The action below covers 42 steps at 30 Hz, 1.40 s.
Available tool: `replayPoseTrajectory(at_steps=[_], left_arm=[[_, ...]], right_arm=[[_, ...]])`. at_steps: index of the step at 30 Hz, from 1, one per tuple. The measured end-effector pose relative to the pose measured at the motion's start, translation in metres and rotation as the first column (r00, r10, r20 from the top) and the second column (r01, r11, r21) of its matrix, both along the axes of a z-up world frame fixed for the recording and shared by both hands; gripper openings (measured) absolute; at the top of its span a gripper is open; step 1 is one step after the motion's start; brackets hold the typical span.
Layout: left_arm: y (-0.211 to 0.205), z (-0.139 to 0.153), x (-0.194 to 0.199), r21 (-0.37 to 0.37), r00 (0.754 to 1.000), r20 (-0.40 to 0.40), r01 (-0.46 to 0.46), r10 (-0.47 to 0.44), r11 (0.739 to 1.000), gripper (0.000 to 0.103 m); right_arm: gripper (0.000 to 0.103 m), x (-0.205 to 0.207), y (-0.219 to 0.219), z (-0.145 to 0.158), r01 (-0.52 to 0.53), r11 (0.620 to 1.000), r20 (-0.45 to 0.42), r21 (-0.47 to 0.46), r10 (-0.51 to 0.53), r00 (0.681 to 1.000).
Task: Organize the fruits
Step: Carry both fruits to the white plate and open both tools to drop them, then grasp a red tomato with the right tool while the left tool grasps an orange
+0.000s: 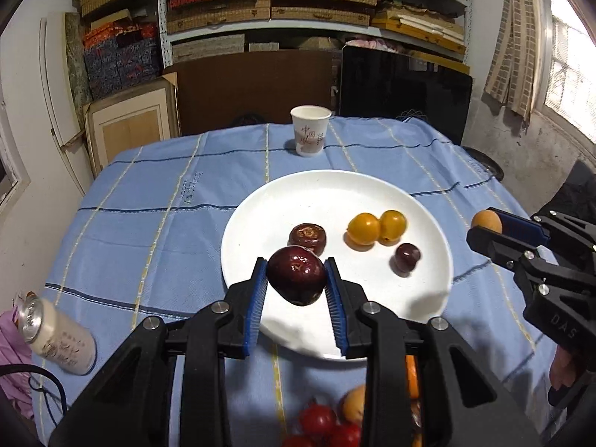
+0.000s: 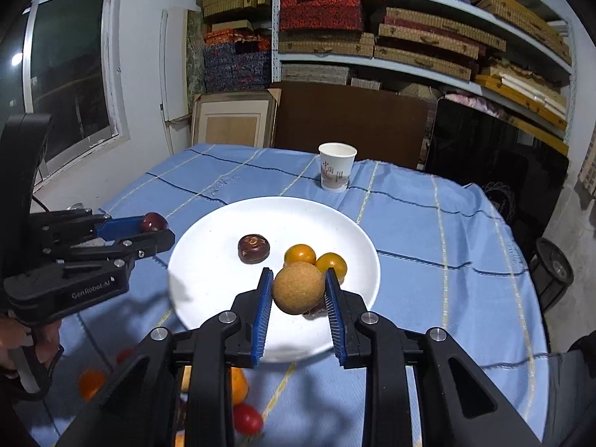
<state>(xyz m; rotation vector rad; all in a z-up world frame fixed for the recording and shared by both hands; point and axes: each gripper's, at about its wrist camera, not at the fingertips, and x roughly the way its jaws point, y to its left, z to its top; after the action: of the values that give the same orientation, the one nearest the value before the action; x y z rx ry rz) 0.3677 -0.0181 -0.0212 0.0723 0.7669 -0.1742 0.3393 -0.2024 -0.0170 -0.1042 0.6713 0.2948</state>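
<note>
Nearest me, loose fruit lies on the blue checked cloth at the table's near edge: red tomatoes and an orange fruit show below my left gripper, and the right wrist view catches a tomato and more orange fruit there too.

My left jaws are pinching a dark red plum between the blue pads, held over the near rim of the white plate. My right gripper has its jaws pinched on a rough tan ball-shaped fruit, also over the plate's near side, a bit right of the left one. Each gripper shows in the other's view, the right one at the far right of the left camera, the left one at the left of the right camera.

On the plate sit a flat brown fruit near the middle, two yellow-orange fruits touching each other to its right, and a small dark round fruit nearer and further right. From the right wrist that last one is mostly hidden behind the tan fruit.

To the near left a white can lies tilted on the cloth. Beyond the plate, near the table's far edge, a paper cup stands upright. Behind the table, shelves hold stacked boxes.
</note>
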Motion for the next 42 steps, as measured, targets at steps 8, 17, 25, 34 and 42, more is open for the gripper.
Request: replayPoseTrajectory(at_steps=[8,17,25,34,42], left_arm=[[-0.008,-0.035,0.040,0.025,0.998,-0.058,0.001,0.001,1.000,0.030],[0.003,-0.037,0.046,-0.032,0.996,-0.090,-0.033,0.030,0.999,0.065],[0.028,-0.003,-0.013,-0.086,0.997,-0.072,-0.040,0.033,0.996,0.066],[0.038,-0.004,-0.144,-0.075,0.995,-0.064,0.065,-0.070,0.995,0.070],[0.058,-0.032,-0.206,-0.077,0.997,-0.070,0.018,-0.024,0.997,0.082]], right_arm=[[0.028,0.052,0.011,-0.035,-0.021,0.999,-0.077,0.038,0.024,0.997],[0.036,0.055,0.011,-0.037,-0.029,0.999,-0.080,0.029,0.031,0.996],[0.037,0.000,-0.011,-0.010,0.001,0.998,-0.062,0.058,0.003,0.998],[0.037,-0.145,0.008,-0.040,-0.116,0.992,-0.138,0.048,0.121,0.983],[0.037,-0.184,0.026,-0.081,-0.083,0.995,-0.211,0.055,0.092,0.973]])
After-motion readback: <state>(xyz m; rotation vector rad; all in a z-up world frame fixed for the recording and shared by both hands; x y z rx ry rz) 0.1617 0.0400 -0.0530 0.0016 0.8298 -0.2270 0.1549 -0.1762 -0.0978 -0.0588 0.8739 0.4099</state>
